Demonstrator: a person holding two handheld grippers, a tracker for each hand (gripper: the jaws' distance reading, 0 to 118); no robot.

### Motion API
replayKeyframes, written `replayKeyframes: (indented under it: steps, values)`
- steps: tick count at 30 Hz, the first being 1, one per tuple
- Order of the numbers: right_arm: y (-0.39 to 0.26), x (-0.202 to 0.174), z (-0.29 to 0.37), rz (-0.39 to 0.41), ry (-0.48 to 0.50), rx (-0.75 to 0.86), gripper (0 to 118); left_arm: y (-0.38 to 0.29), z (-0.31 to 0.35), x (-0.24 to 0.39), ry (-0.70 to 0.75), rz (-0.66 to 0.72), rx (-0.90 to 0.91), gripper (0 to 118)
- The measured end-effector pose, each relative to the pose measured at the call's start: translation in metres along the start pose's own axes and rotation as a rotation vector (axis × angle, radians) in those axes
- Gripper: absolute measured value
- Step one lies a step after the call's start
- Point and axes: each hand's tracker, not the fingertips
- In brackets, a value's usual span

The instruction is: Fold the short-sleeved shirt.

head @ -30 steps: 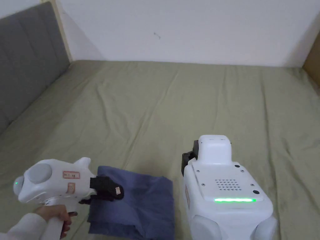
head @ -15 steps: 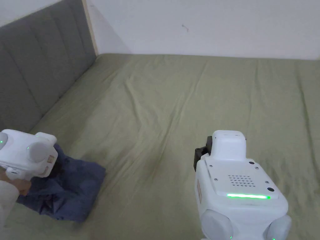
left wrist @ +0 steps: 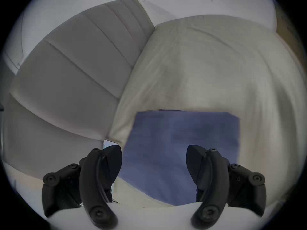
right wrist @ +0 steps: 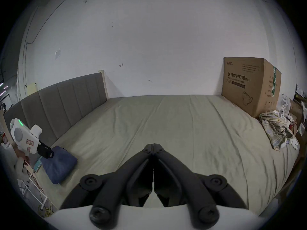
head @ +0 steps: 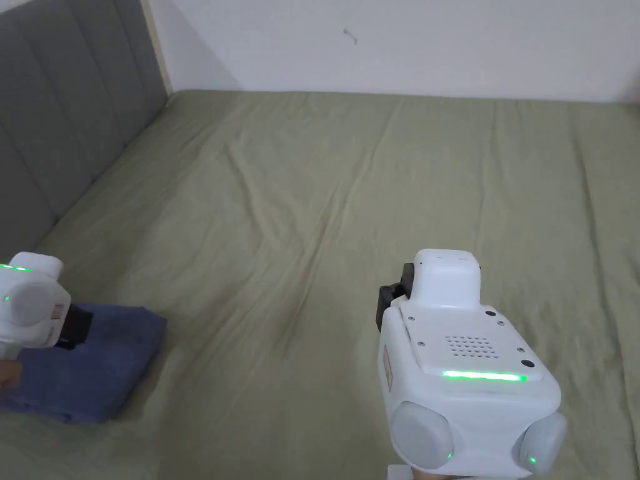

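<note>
Folded into a compact blue rectangle, the short-sleeved shirt [head: 87, 365] lies at the lower left of the head view, near the corner of the bed [head: 350, 206] where the green sheet meets the grey headboard [head: 56, 119]. In the left gripper view the shirt [left wrist: 181, 152] sits in the lower middle of the frame, flat, with straight edges at its top and right side.

Over it, the left gripper [left wrist: 153, 162] has its two black jaws spread wide apart, with the blue cloth showing in the gap between them; neither jaw presses on it. In the right gripper view that same tool [right wrist: 47, 151] appears at the far left edge, its black tip just over the near part of the shirt [right wrist: 59, 164], held by a hand [right wrist: 23, 155].

Lower centre of the right gripper view, the right gripper [right wrist: 153, 148] has its jaws closed together on nothing, above bare sheet. A cardboard box [right wrist: 249, 86] stands at the right, with a crumpled checked cloth [right wrist: 274, 130] below it.
</note>
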Motion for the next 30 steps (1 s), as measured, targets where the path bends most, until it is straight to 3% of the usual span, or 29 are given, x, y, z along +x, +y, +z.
replayKeyframes:
  steps: [2, 4, 10, 17, 21, 30]
  values:
    - [0.001, 0.003, 0.002, -0.004, -0.002, -0.001, 1, -0.005, 0.013, 0.005, -0.097, 0.014, 0.011, 48]
    - [0.002, 0.007, 0.004, -0.004, 0.001, -0.007, 1, -0.014, 0.031, 0.01, -0.166, 0.069, 0.059, 0]
    - [0.0, 0.02, 0.016, 0.013, 0.007, -0.021, 1, -0.042, 0.087, 0.044, -0.353, 0.167, 0.197, 0]
    - [0.009, 0.047, 0.035, 0.014, -0.015, -0.003, 1, -0.077, 0.157, 0.131, -0.166, 0.122, 0.452, 0]
    - [0.02, 0.066, 0.047, -0.021, -0.033, 0.02, 1, -0.094, 0.2, 0.165, -0.201, 0.156, 0.636, 0]
    - [0.05, 0.1, 0.077, 0.011, -0.101, 0.124, 1, -0.105, 0.276, 0.213, -0.211, 0.168, 0.925, 0]
